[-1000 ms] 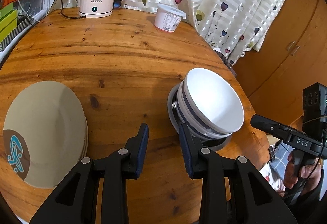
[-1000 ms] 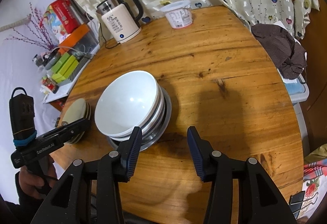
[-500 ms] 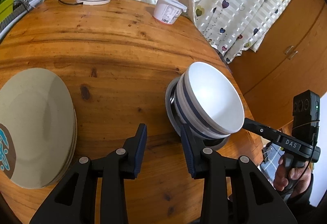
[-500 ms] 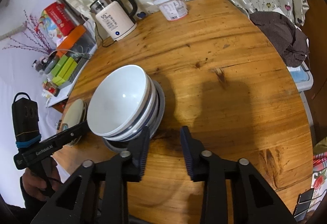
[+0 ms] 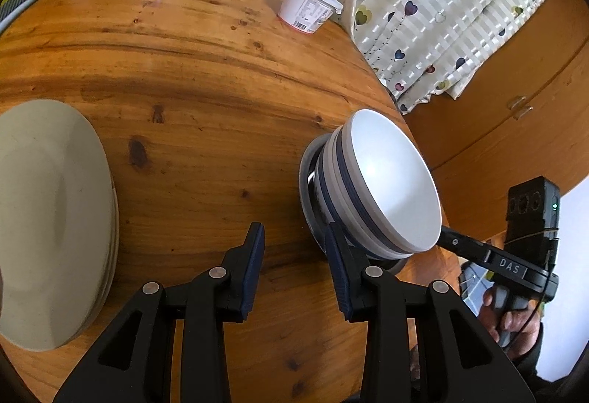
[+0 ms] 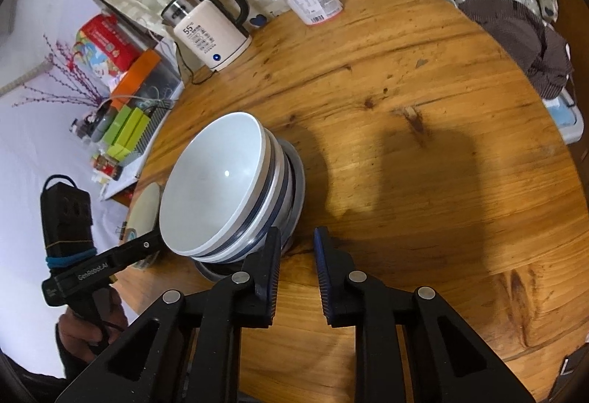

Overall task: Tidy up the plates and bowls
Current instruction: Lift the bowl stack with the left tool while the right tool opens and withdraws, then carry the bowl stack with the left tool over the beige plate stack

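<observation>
A stack of white bowls with blue bands (image 5: 390, 182) sits on a grey metal plate (image 5: 307, 182) near the round wooden table's edge; it also shows in the right wrist view (image 6: 217, 186). A stack of beige plates (image 5: 48, 219) lies at the left. My left gripper (image 5: 294, 237) is open and empty, its right finger against the bowl stack's side. My right gripper (image 6: 298, 241) is open with a narrow gap and empty, its left finger beside the bowl stack.
A white electric kettle (image 6: 210, 31) and a white plastic tub (image 6: 313, 0) stand at the table's far side by the curtain. A brown cloth (image 6: 522, 46) lies beyond the right edge. Boxes and clutter (image 6: 125, 101) sit on a shelf at the left.
Both grippers have moved closer to the bowl stack. The right gripper's jaws have narrowed. The left gripper has shifted forward so the plates sit further left.
</observation>
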